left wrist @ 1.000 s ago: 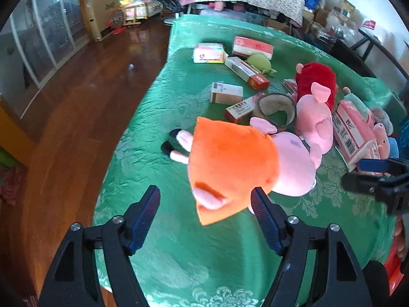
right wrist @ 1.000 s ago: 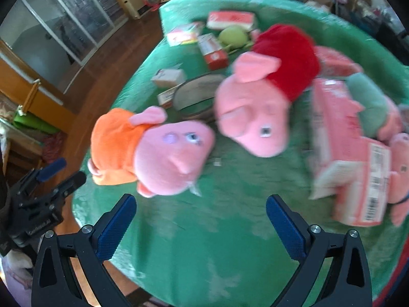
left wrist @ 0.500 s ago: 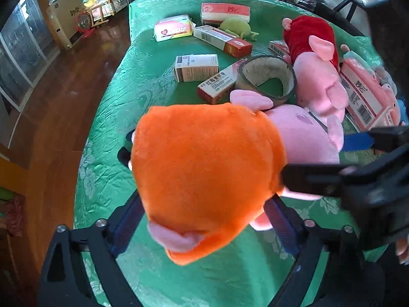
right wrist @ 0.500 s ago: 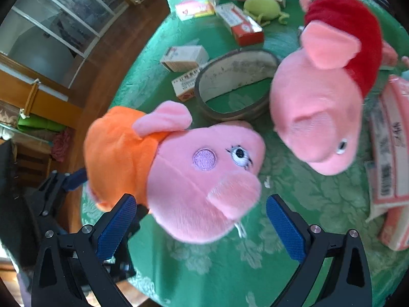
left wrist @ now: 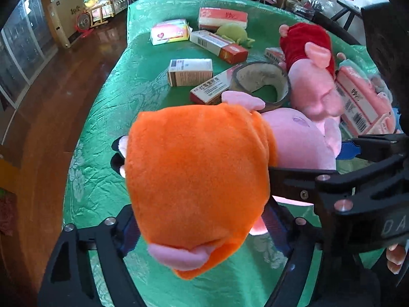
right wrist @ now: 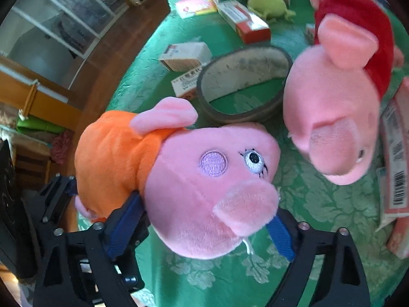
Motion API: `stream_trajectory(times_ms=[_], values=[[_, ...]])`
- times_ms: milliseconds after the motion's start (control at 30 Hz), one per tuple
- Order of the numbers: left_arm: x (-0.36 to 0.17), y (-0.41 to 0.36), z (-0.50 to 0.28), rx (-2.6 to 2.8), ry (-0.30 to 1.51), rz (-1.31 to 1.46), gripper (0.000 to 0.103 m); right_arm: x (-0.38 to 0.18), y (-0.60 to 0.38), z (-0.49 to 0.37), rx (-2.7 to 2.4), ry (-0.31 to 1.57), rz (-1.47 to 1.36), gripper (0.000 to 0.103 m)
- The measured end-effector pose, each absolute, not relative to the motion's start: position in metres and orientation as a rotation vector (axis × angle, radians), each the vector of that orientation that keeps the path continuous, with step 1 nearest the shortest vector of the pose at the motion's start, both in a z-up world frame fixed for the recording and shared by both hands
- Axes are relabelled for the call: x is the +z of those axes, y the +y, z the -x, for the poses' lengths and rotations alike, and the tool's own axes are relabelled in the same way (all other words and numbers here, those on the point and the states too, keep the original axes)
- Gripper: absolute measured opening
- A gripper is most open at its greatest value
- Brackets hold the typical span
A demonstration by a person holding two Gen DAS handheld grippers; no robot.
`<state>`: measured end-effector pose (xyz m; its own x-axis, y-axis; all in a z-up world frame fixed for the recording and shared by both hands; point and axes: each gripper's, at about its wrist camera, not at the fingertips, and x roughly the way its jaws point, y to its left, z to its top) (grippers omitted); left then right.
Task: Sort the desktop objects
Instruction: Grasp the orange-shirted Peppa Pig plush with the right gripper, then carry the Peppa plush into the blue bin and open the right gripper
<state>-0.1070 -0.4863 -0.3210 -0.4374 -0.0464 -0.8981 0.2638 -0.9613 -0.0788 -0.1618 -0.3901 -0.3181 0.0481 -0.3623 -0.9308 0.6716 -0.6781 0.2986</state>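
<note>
I count two pink plush pigs, one in an orange dress and one in red. I see one small green plush toy and one brown tape roll.

Tape ring close behind — boxes beyond

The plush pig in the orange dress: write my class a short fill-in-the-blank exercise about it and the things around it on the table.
1. The left gripper straddles the orange-dressed pig at its ____ dress.
2. The right gripper straddles this pig's pink ____.
3. The second plush pig wears a ____ dress.
4. Just beyond the orange-dressed pig lies a roll of ____ on the green tablecloth.

Missing words: orange; head; red; tape
</note>
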Motion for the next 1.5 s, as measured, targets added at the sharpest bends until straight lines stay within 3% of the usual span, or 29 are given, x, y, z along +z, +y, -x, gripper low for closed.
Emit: stream_trajectory(times_ms=[467,833,1067,1500], values=[[-0.220,-0.424,0.074,-2.663,0.204,-1.283,0.080,-0.224,-0.319,0.141,-1.822,0.271,-1.331,0.085],[-0.116,-0.313,0.081,-2.868,0.028,-1.083,0.080,-0.121,-0.210,0.142,-2.024,0.161,-1.132,0.085],[-0.057,-0.188,0.103,-3.068,-0.131,-0.991,0.080,-0.061,-0.078,0.152,-2.221,0.050,-1.025,0.085],[0.014,0.132,0.128,-3.524,-0.549,-0.959,0.081,0.002,0.231,0.119,-2.710,-0.232,-0.960,0.085]])
